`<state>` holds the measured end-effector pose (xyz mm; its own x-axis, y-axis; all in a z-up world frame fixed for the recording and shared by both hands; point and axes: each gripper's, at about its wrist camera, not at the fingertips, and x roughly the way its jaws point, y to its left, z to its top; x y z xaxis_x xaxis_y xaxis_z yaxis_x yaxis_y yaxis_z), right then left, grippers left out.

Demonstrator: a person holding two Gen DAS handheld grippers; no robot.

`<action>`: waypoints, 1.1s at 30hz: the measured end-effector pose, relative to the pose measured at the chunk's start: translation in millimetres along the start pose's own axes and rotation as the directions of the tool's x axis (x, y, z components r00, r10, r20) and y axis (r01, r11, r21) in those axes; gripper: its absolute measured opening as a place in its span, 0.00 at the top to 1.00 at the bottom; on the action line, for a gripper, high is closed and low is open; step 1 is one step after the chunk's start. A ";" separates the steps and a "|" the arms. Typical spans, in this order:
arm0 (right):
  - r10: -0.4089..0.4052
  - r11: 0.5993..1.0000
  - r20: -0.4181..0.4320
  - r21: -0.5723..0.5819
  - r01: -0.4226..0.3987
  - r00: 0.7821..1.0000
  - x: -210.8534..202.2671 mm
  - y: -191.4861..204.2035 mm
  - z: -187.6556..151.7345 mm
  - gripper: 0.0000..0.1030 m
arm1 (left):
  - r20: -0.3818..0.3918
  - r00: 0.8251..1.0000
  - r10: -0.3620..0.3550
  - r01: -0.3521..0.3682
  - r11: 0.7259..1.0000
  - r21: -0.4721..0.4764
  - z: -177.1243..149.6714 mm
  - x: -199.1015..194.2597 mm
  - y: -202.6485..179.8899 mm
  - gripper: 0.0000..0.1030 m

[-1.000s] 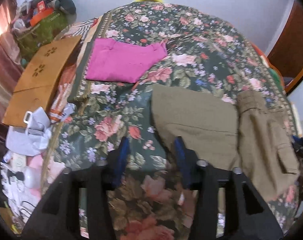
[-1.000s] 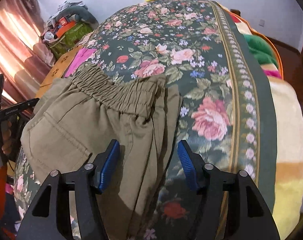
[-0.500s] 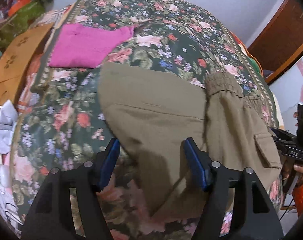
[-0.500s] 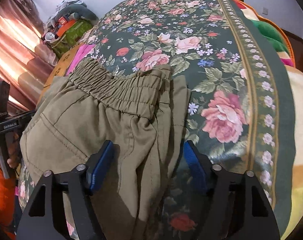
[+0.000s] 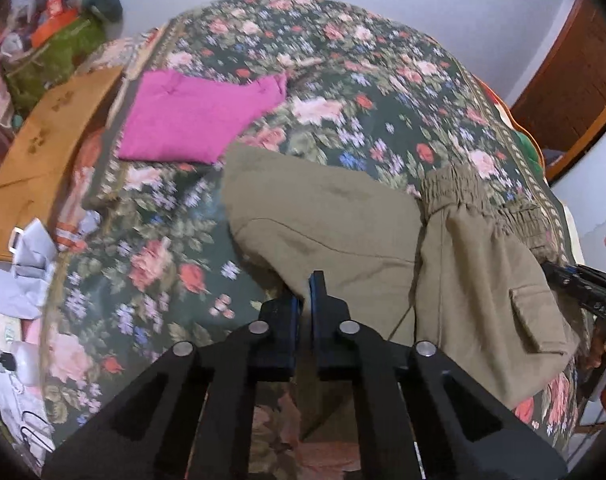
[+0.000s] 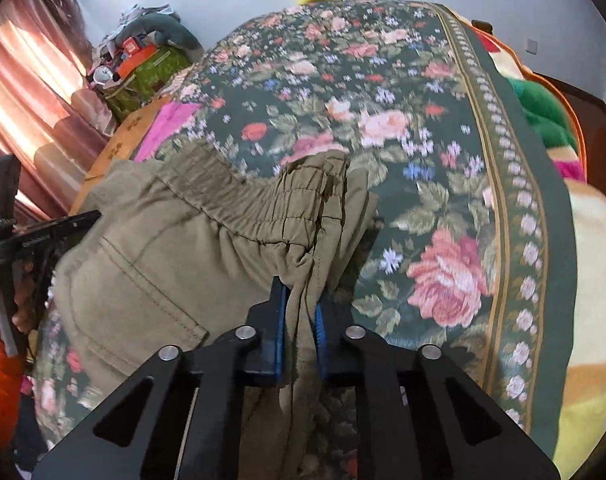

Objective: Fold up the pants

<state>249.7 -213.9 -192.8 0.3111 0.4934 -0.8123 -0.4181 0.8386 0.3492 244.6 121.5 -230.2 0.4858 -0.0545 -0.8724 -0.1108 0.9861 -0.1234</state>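
Olive-khaki pants (image 5: 343, 224) lie on the floral bedspread (image 5: 323, 80), folded over, with the elastic waistband (image 5: 479, 188) at the right and a cargo pocket (image 5: 539, 316) near it. My left gripper (image 5: 306, 304) is shut on the near edge of the pants' leg end. In the right wrist view the pants (image 6: 175, 248) bunch up at the waistband (image 6: 263, 200). My right gripper (image 6: 299, 320) is shut on the waistband corner, with cloth pinched between the blue pads. Each gripper shows at the edge of the other's view.
A folded magenta garment (image 5: 195, 120) lies on the bed beyond the pants. A wooden board (image 5: 43, 152) and clutter (image 5: 19, 280) sit at the left bedside. Pink curtains (image 6: 31, 92) hang at the left. Colourful blankets (image 6: 555, 120) edge the bed's right side.
Both grippers went from open to shut on the pants. The left one moved in over the leg end; the right one closed on the waistband corner, which now bunches up.
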 end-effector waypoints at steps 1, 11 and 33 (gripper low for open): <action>0.004 1.000 0.003 -0.001 -0.004 1.000 -2.1 1.2 3.7 0.91 | 0.008 1.000 0.001 0.000 1.000 -0.002 2.2 -3.6 1.4 0.97; -0.020 0.992 0.099 -0.119 0.032 0.995 -25.8 42.0 47.6 0.94 | 0.122 0.992 0.041 -0.045 0.998 0.033 35.5 -45.1 4.6 0.99; 0.027 0.957 0.266 -0.287 0.052 0.964 20.0 146.5 173.9 0.94 | 0.295 0.931 0.215 -0.198 0.976 -0.086 129.0 -74.7 101.4 0.99</action>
<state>343.0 -41.0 -76.7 0.5153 0.5594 -0.6493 -0.6284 0.7617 0.1576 308.9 245.8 -116.5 0.6843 0.2075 -0.6990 -0.2788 0.9603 0.0122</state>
